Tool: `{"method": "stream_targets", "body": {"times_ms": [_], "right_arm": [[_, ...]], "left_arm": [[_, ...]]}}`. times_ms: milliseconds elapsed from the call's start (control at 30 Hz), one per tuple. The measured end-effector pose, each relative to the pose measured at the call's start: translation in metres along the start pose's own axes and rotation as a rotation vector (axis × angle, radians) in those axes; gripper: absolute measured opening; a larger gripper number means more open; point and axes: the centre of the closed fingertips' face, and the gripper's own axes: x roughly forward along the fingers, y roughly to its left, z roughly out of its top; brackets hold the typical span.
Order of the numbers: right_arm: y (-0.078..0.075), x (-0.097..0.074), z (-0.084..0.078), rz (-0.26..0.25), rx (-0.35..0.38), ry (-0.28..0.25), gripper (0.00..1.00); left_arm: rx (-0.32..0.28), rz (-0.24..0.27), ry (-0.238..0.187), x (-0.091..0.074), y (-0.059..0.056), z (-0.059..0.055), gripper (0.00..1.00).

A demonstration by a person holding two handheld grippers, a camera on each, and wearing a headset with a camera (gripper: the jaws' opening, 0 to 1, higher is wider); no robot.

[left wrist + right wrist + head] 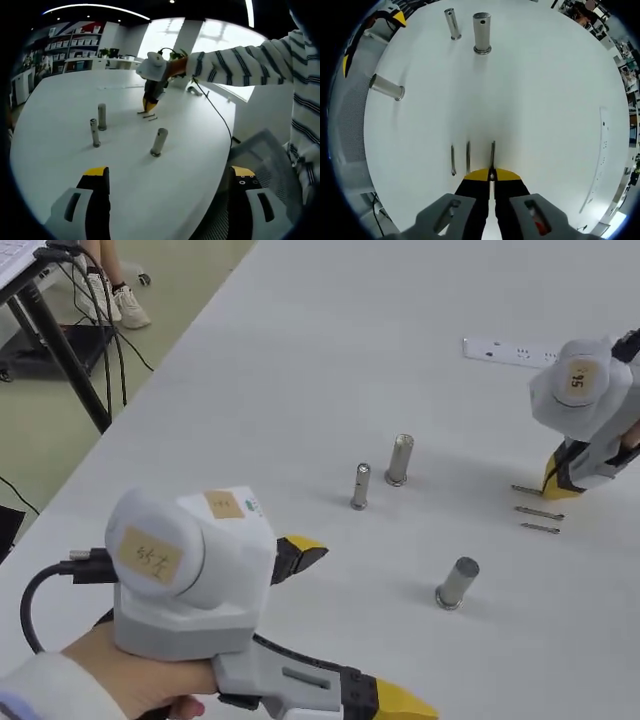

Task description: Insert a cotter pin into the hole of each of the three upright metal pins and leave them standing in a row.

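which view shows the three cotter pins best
The right gripper view: the cotter pins lie side by side just ahead of the right gripper, whose fingers pinch one. The head view shows them as small slivers beside that gripper; the left gripper view, tiny and far off.

The right gripper (491, 175), black with yellow tips, comes up from the bottom; its two jaws are squeezed together on a thin grey metal cotter pin (493, 152) lying on the white table (545, 90); a second thin cotter pin (468, 156) lies flat just left of the gripper's tips; a third thin cotter pin (453, 160) lies a little further left, not touching it; far ahead of the gripper stands a fat shiny metal pin (482, 32) with a small hole near its top; a thinner shiny metal pin (452, 23) stands just as far ahead, a bit more to the left; a third shiny metal pin (387, 87) stands ahead and far to the left; the left gripper (370, 42), yellow tips spread wide, is furthest left.
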Motion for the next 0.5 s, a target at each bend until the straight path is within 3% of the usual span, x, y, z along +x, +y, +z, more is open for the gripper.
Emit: {"method": "stream_targets", "body": {"times_ms": [300, 500], "right_arm": [[0.003, -0.010, -0.005, -0.014, 0.011, -0.004, 0.00], [0.001, -0.023, -0.005, -0.046, 0.017, -0.048, 0.00]], "left_arm": [[-0.003, 0.006, 0.005, 0.001, 0.001, -0.002, 0.97], [-0.005, 0.007, 0.000, 0.000, 0.001, 0.000, 0.97]]}}
